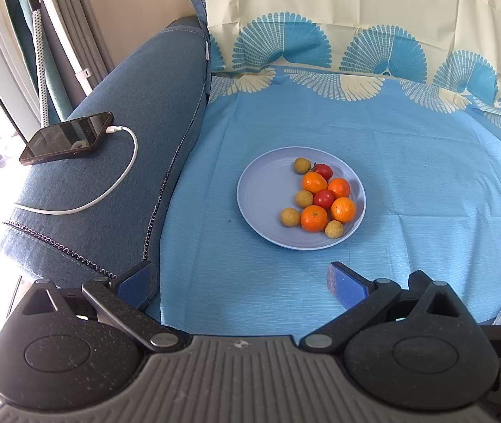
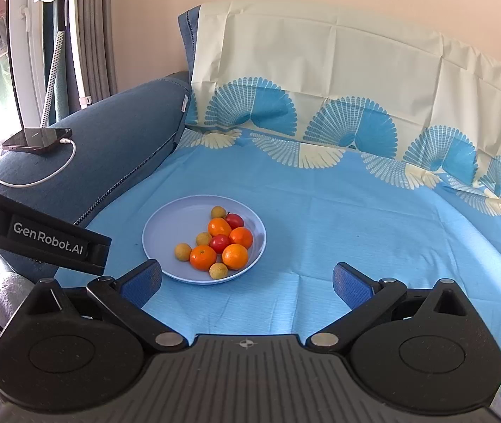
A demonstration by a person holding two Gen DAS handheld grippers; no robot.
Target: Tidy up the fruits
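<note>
- Left wrist view: a pale blue plate (image 1: 268, 194) is seen on the blue cloth (image 1: 409, 176) spread over a sofa seat; all fruit in sight is gathered on the plate's right half, its left half being bare.
- Counted there: four oranges (image 1: 314, 218), two red tomatoes (image 1: 323, 198) and four small tan fruits (image 1: 290, 217), mixed together and touching, not grouped by kind.
- No fruit is seen on the cloth itself, and no second container is in view.
- The left claw (image 1: 241, 283) is spread wide and empty, held near of the plate.
- The right claw (image 2: 247, 282) is likewise spread and empty, the plate lying just far-left of it.
- Judgement: the scene fits fruit collected onto one plate, or fruit awaiting sorting by kind; which stage applies cannot be settled.
- A phone (image 1: 67, 137) on charge rests on the armrest, far left.
</note>
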